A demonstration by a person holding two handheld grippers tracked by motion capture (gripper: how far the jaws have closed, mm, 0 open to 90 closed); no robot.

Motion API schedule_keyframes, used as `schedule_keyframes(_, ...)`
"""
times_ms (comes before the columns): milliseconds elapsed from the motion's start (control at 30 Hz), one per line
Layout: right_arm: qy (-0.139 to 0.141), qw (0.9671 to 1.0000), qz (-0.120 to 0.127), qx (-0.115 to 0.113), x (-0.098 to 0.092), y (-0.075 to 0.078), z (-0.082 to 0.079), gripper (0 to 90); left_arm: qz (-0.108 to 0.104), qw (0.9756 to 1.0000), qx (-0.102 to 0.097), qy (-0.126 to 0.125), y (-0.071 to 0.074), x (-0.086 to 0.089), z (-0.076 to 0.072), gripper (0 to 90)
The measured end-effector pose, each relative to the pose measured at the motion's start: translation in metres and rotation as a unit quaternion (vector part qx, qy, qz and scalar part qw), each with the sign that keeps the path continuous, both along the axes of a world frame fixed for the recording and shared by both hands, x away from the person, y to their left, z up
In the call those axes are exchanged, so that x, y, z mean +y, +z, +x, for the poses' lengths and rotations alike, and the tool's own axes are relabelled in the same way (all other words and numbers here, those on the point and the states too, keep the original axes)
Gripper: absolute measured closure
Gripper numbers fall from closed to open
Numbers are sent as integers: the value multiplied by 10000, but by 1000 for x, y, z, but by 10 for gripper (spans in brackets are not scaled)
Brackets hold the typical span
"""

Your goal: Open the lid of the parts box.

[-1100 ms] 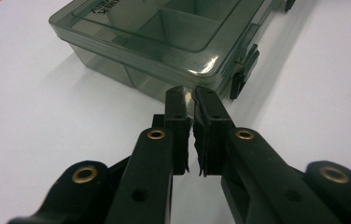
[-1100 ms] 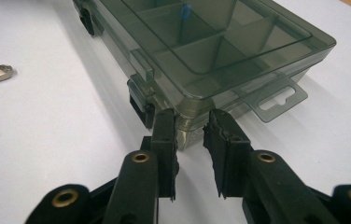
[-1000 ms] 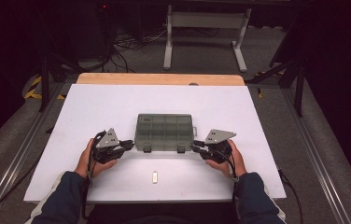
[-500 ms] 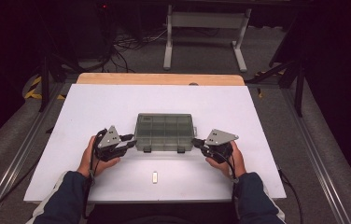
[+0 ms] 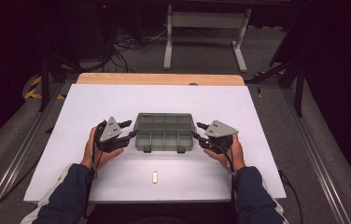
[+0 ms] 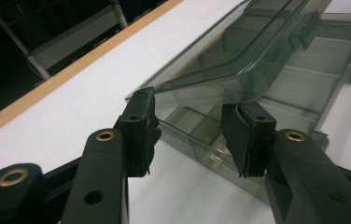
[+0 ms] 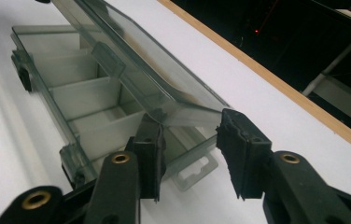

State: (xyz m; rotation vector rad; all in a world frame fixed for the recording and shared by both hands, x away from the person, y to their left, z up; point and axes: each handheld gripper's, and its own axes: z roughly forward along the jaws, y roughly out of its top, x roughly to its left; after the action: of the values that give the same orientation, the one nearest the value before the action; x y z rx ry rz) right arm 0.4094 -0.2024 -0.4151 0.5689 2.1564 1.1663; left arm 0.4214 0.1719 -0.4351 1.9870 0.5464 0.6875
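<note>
Flanking a clear plastic box [image 5: 165, 132] at the centre of the high view, two hand-held grippers meet its short ends on a white table [image 5: 61, 116]. The left gripper [image 5: 127, 129] sits at the box's left end, the right gripper [image 5: 197, 130] at its right end, each held in a hand [image 5: 100, 148] coming up from the bottom of the frame in a dark blue sleeve [image 5: 66, 198].

In the left gripper view, the gripper [image 6: 192, 133] shows its jaws partly apart, having just been opening. The box's lid [image 6: 220, 60] is raised at a slant above the divided tray [image 6: 304, 79], filling the upper right of the frame. The lid's near corner lies between the two pads; the right pad [image 6: 248, 135] sits close under the lid's edge, though contact cannot be told, and the left pad [image 6: 138, 126] stands just beside the corner.

In the right gripper view, the gripper [image 7: 190, 151] likewise has its jaws partly apart, having just been opening. The lid [image 7: 155, 70] slopes from the upper left down to centre frame, its corner between the pads. The right pad [image 7: 239, 149] touches or nearly touches that corner; a firm grip cannot be told. The tray's compartments [image 7: 85, 107] lie at left, and a hanging tab [image 7: 194, 172] juts from the tray's end below the jaws.

A small pale object [image 5: 155, 177] lies on the table below the box in the high view, well apart from it. A wooden strip [image 5: 159, 79] borders the table's far edge.
</note>
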Motion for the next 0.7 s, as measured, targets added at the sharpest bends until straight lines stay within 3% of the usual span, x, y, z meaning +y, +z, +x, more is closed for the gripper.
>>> schedule_keyframes(233, -71, 9997, -141, -206, 2, 10, 9, 556, 111, 9999, 10, -3, 13, 1, 12, 546)
schedule_keyframes(400, -139, 9996, 3, -244, -3, 22, 17, 550, 361, 9993, -44, -104, 29, -3, 22, 558)
schedule_keyframes(700, -129, 9997, -30, -216, -3, 36, 29, 581, 332, 9994, -36, -120, 41, -4, 33, 565)
